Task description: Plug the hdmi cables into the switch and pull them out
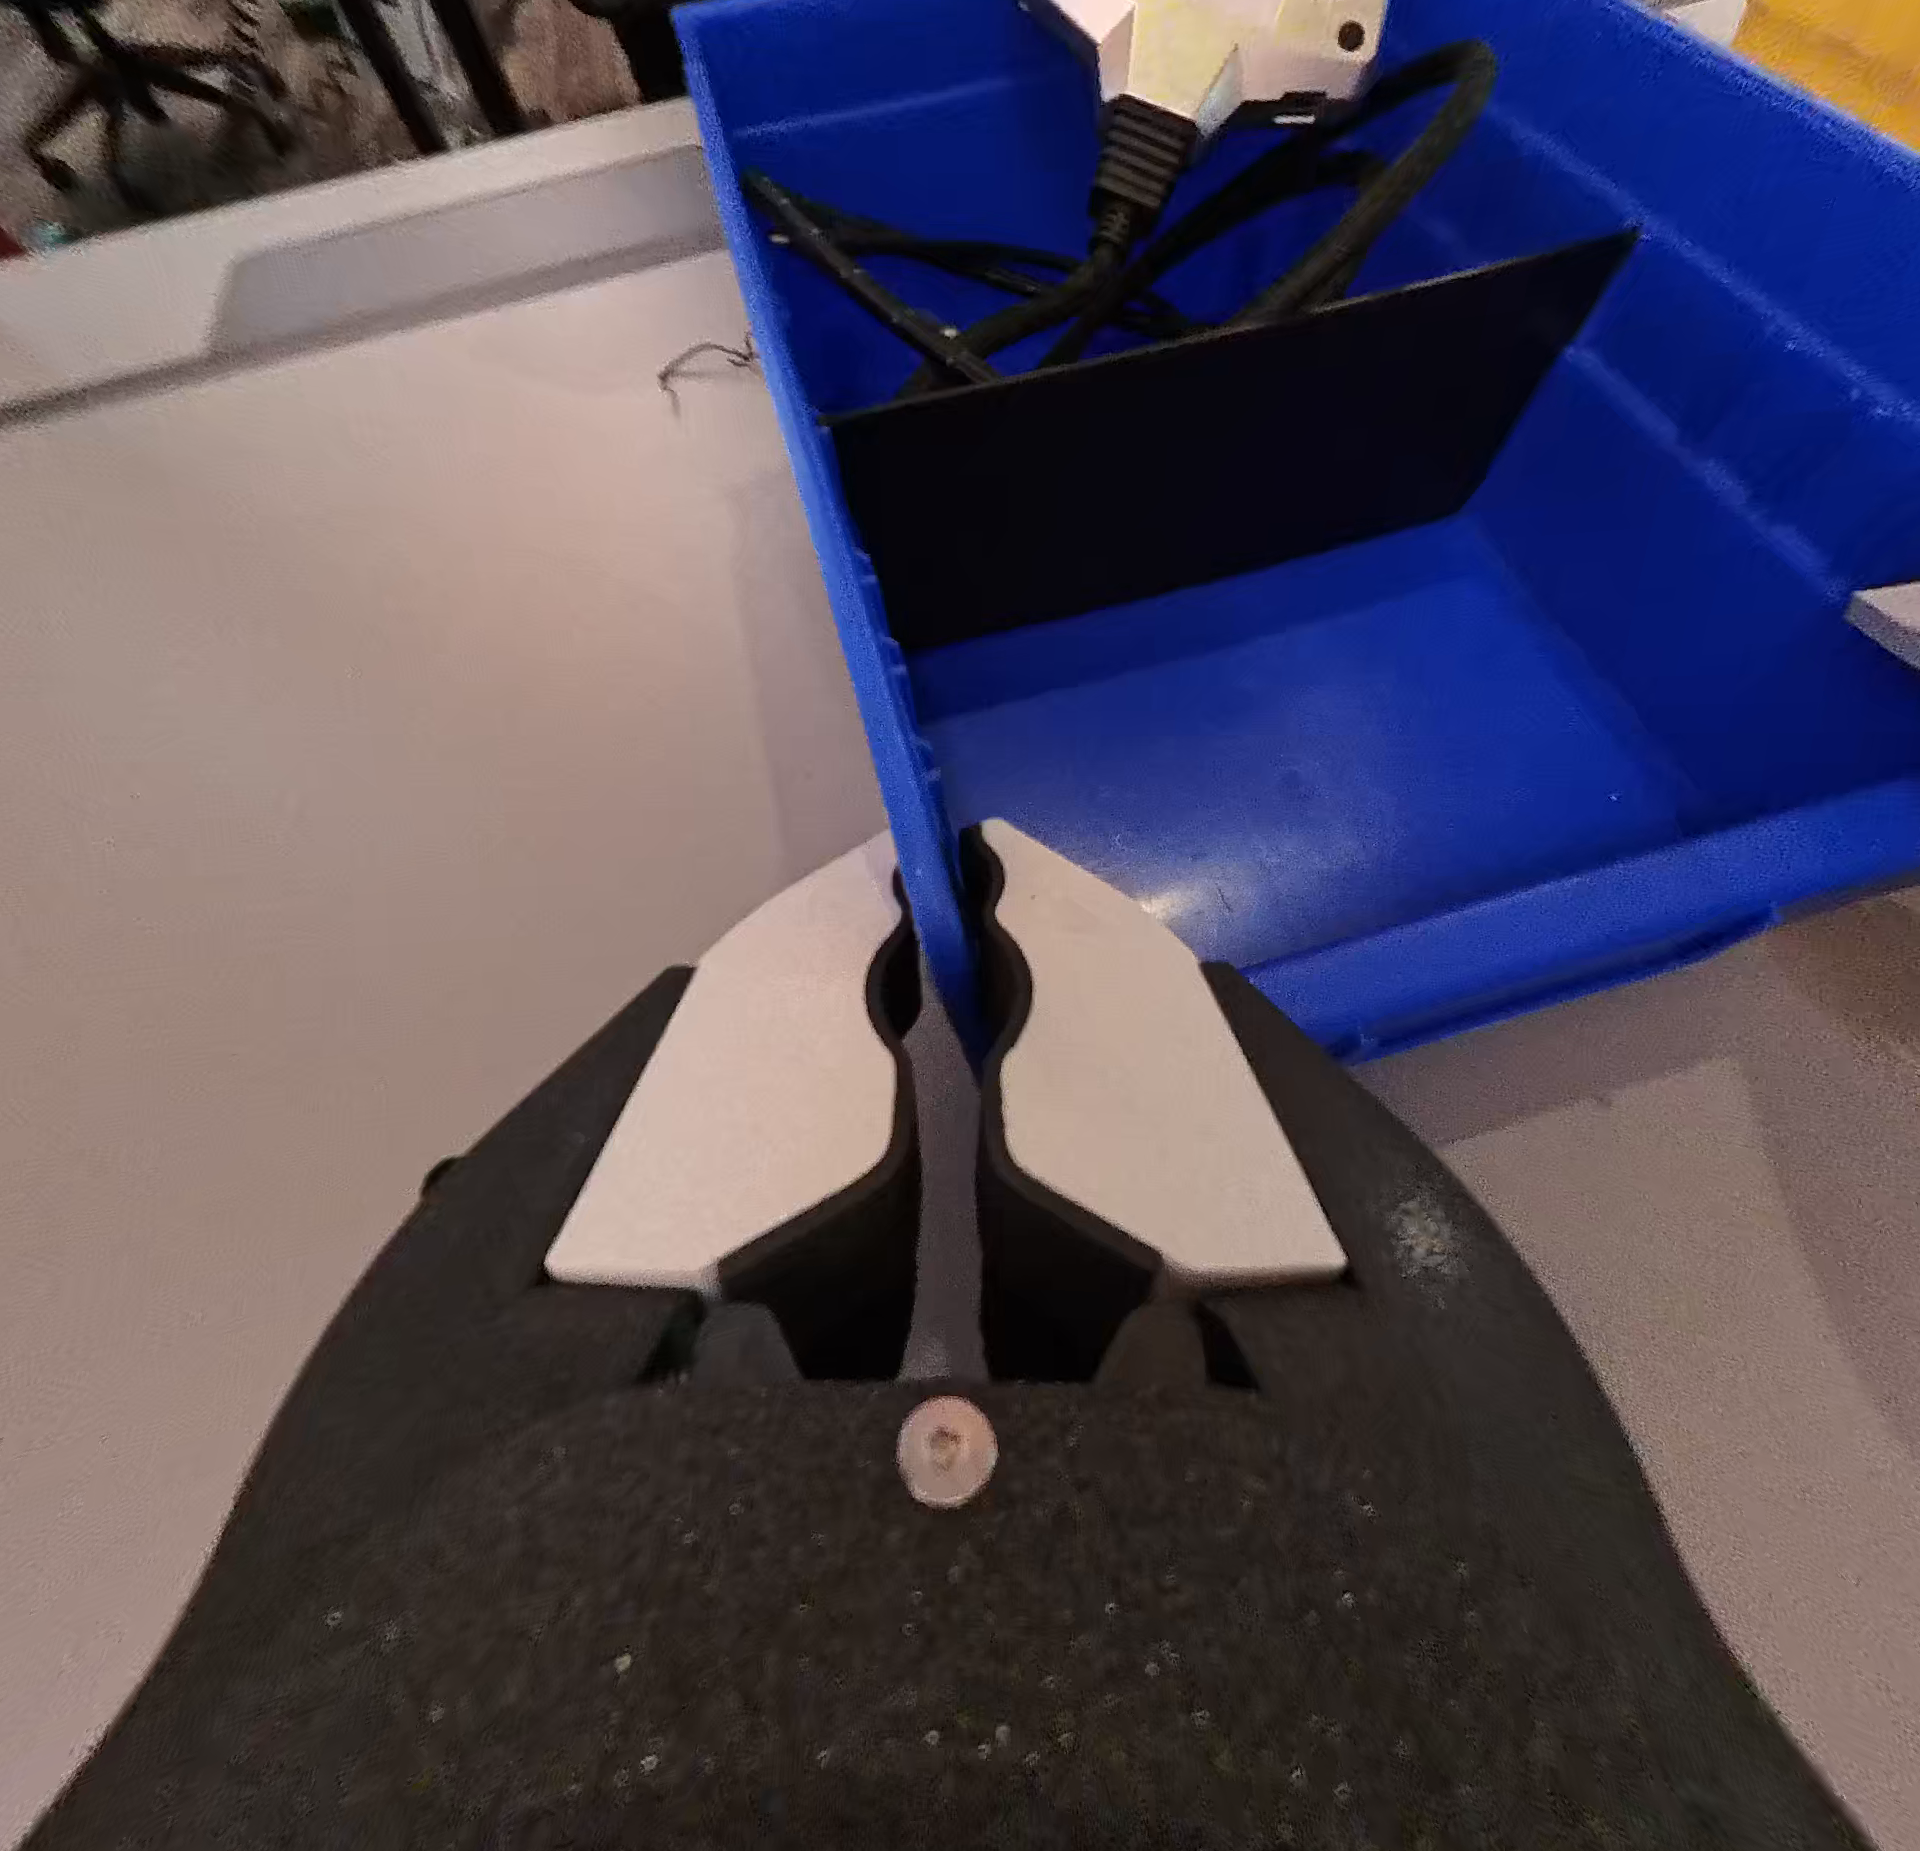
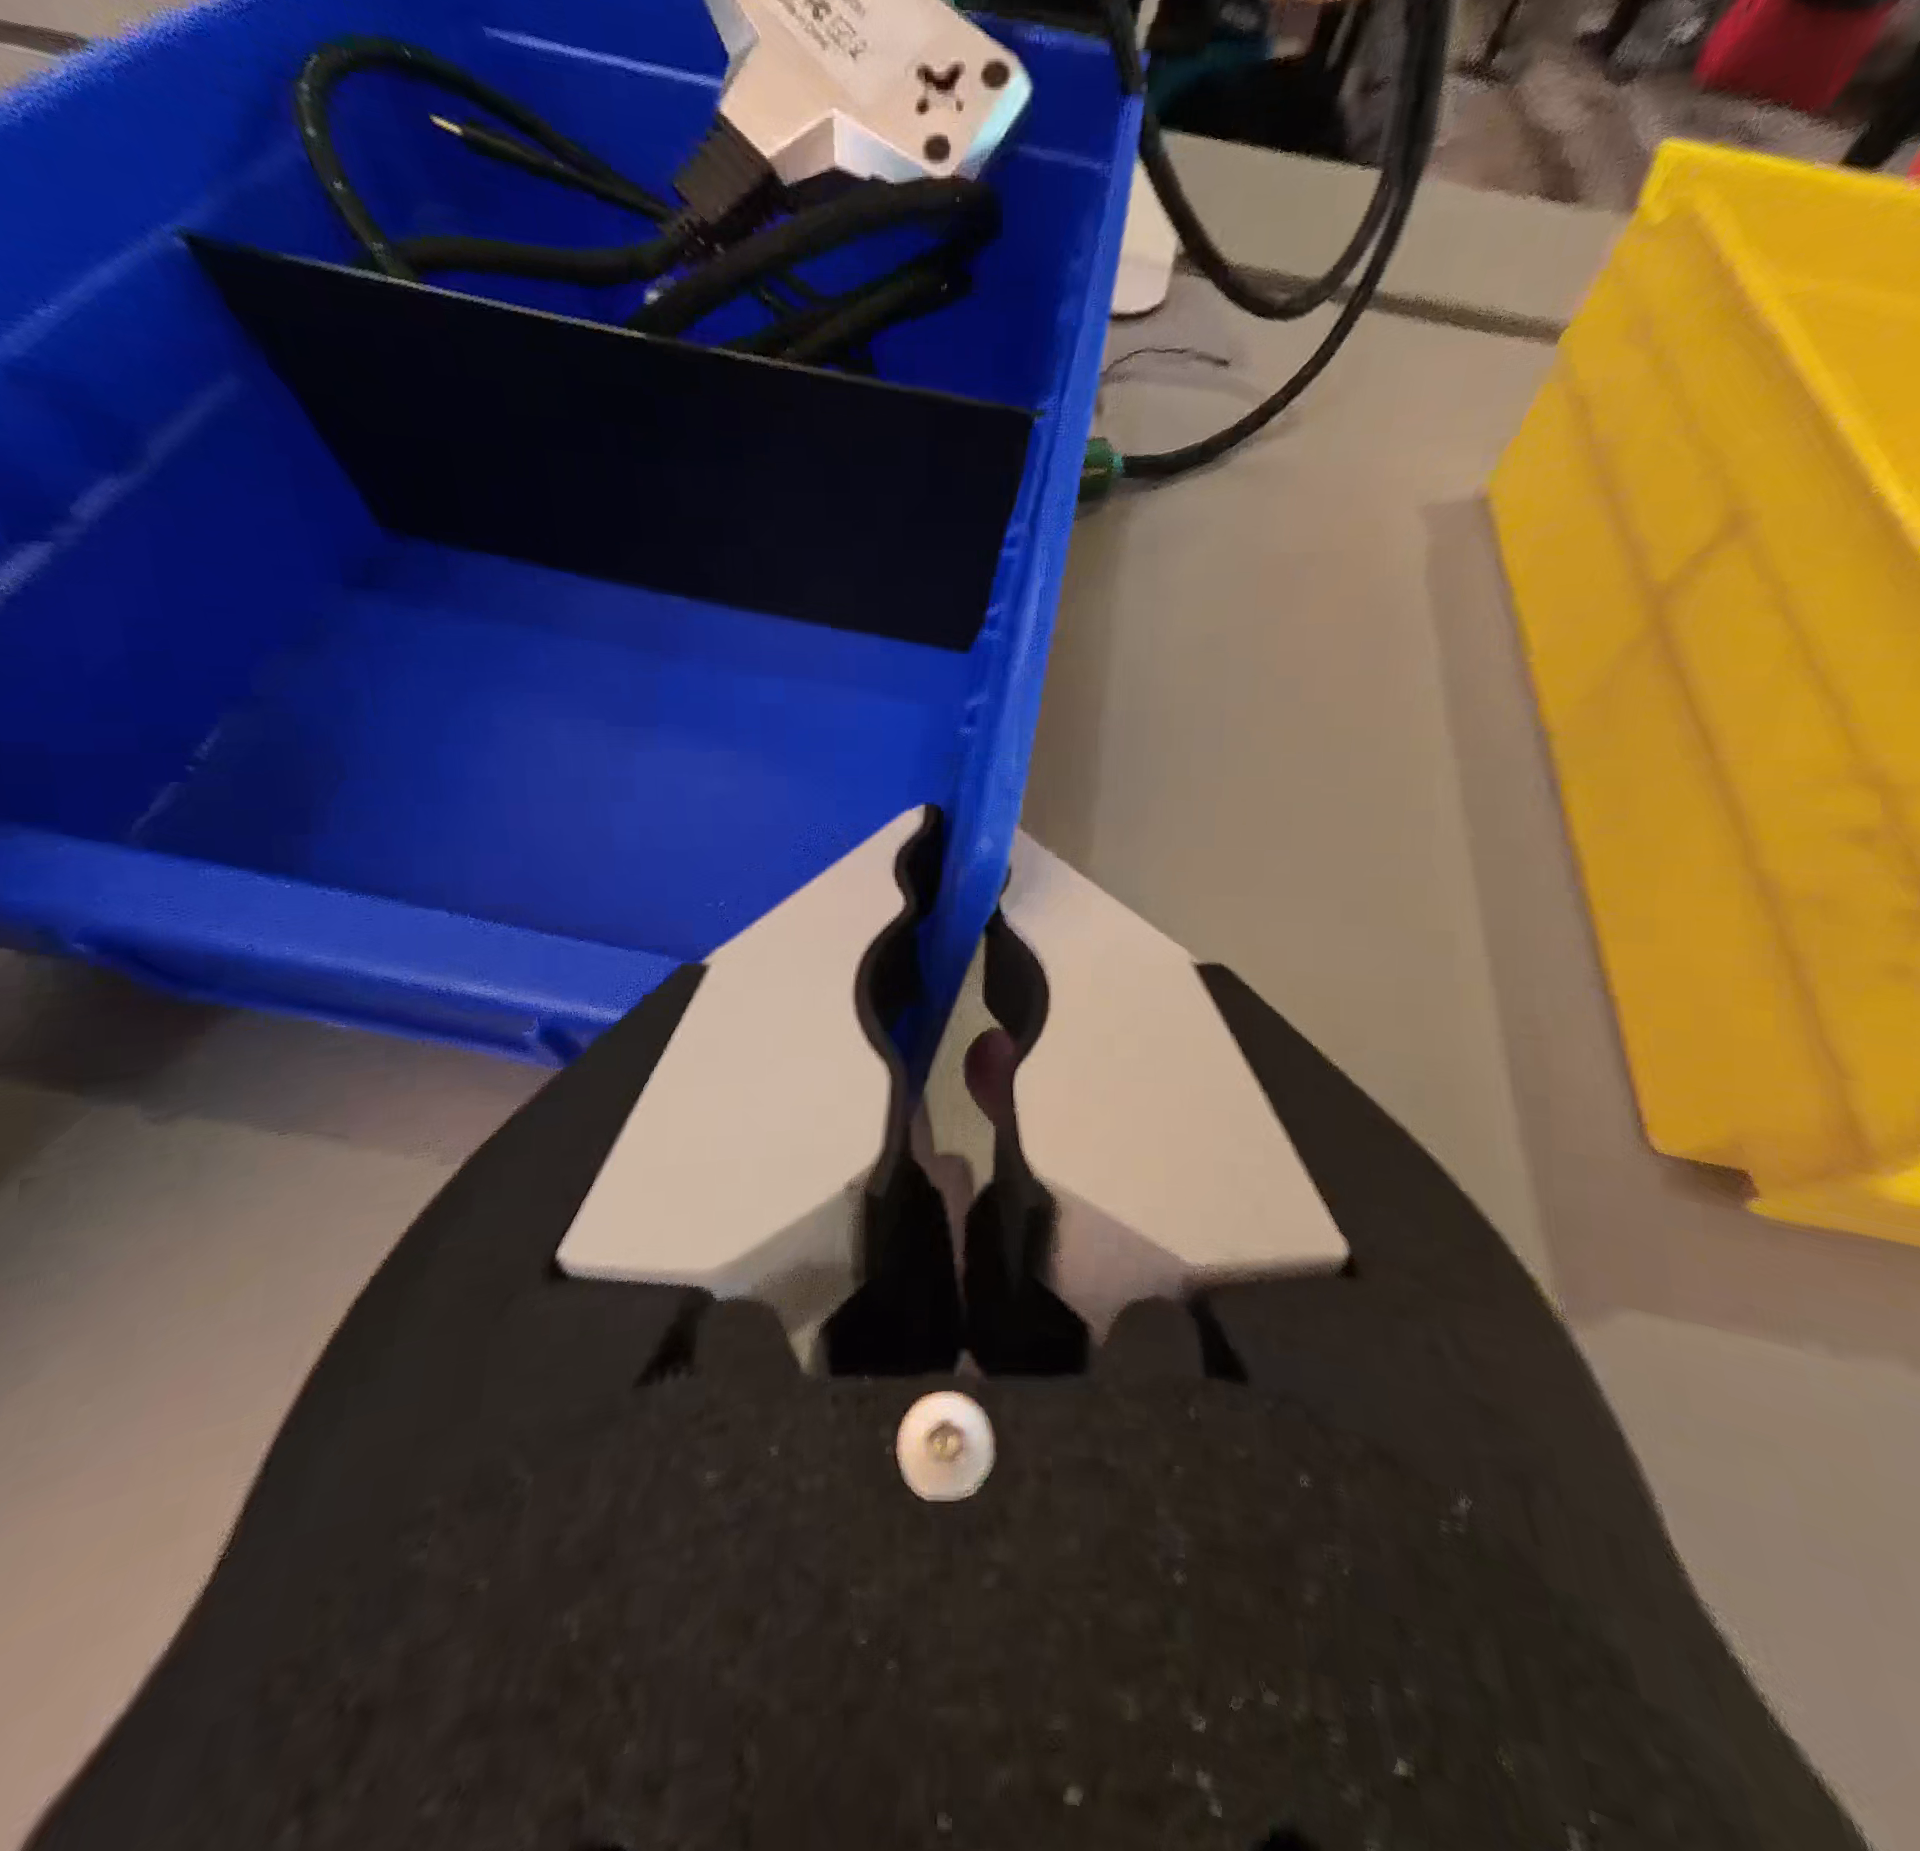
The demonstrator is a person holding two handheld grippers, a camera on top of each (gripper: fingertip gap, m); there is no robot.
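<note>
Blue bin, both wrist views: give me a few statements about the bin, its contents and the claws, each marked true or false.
1. Each claw grips a side wall of the blue bin: the left claw its left wall, the right claw its right wall. True.
2. The switch lies in the near compartment. False: it is in the far compartment, behind the black divider; the near one is empty.
3. A black cable is plugged into the switch. True.
4. The yellow bin sits inside the blue bin. False: it stands apart on the table, to the right.
5. The cables lie outside the blue bin. False: they are coiled in the far compartment.
</note>
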